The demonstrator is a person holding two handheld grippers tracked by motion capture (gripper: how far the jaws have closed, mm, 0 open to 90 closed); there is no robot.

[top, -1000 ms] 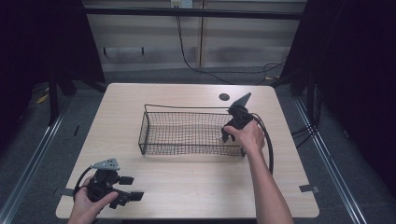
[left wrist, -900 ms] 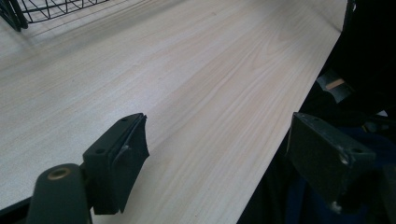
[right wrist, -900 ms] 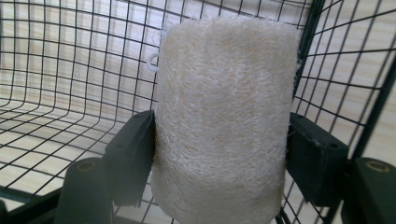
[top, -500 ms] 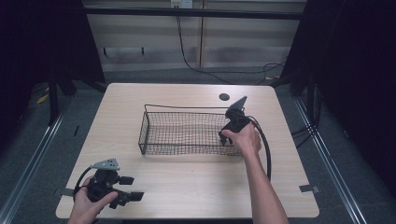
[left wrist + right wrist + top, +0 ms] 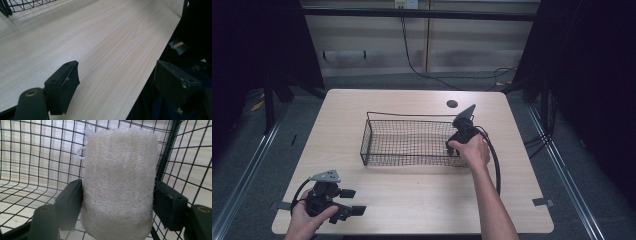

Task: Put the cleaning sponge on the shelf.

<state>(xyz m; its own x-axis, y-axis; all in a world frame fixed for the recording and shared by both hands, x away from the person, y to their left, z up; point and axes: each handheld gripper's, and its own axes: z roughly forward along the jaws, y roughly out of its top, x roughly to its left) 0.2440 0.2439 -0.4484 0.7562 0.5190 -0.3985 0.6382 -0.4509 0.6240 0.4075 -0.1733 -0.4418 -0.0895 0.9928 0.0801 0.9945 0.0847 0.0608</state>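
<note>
- Nearest the person, at the table's front left corner, the left hand holds the left gripper low over the wooden table, with its grey 3-cornered plate on top.
- In the left gripper view its 2 black jaws stand wide apart with nothing between them; one hangs over the tabletop, the other past the table's edge.
- Farther in, on the right side, the right hand holds the right gripper tipped down into the right end of a black wire basket. A black cable loops from it back along the forearm.
- In the right gripper view a pale, fibrous loofah sponge stands between the 2 jaws, inside the basket near a corner of its mesh wall. A small white loop shows at its upper left.
- The right jaws have just been opening; both pads sit right at the sponge's sides, and I cannot tell whether they press on it.
- The basket sits mid-table, long side across.
- Beyond it, a small dark round hole marks the far tabletop.
</note>
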